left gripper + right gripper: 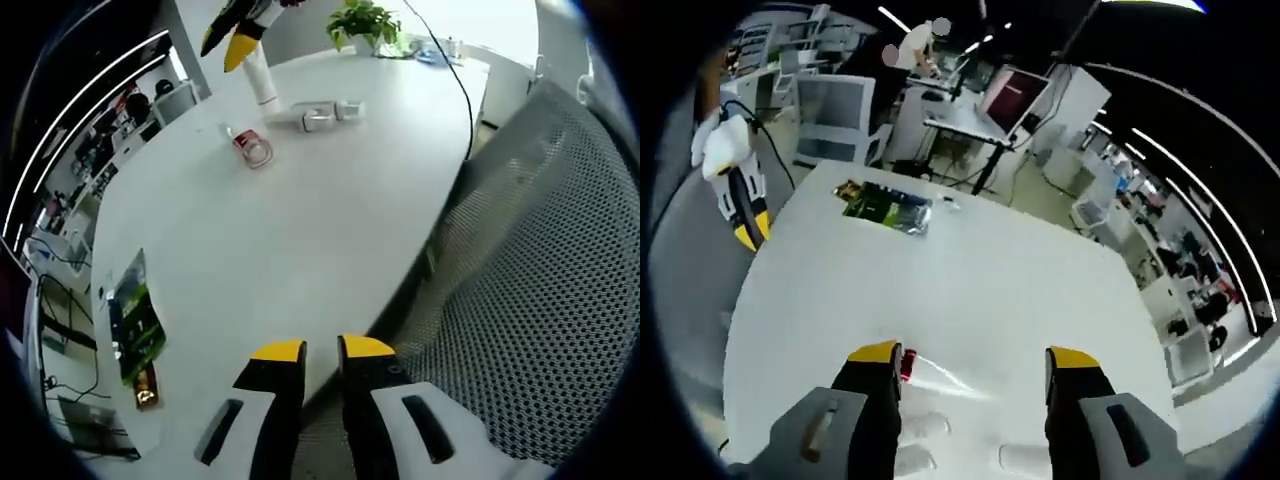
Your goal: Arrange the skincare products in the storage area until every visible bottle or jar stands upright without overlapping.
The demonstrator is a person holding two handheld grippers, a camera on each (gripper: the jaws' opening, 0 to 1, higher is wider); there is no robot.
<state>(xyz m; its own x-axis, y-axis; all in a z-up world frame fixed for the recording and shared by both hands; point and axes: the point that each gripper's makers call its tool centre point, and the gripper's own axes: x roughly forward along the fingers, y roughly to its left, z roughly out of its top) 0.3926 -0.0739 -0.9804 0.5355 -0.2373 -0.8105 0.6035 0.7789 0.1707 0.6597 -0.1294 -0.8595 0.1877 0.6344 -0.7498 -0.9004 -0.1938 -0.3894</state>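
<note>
On the white desk, seen from the left gripper view, the skincare products sit at the far end: a white tube stands upright, a white bottle lies on its side beside it, and a clear, red-capped bottle lies flat nearer the camera. What any of them holds cannot be told.

The left tongs hover at the desk's near edge, tips nearly pressed together and pinching nothing, beside a mesh chair.

The right tongs are spread wide above the lying bottles.

A green packet lies at the other end.
</note>
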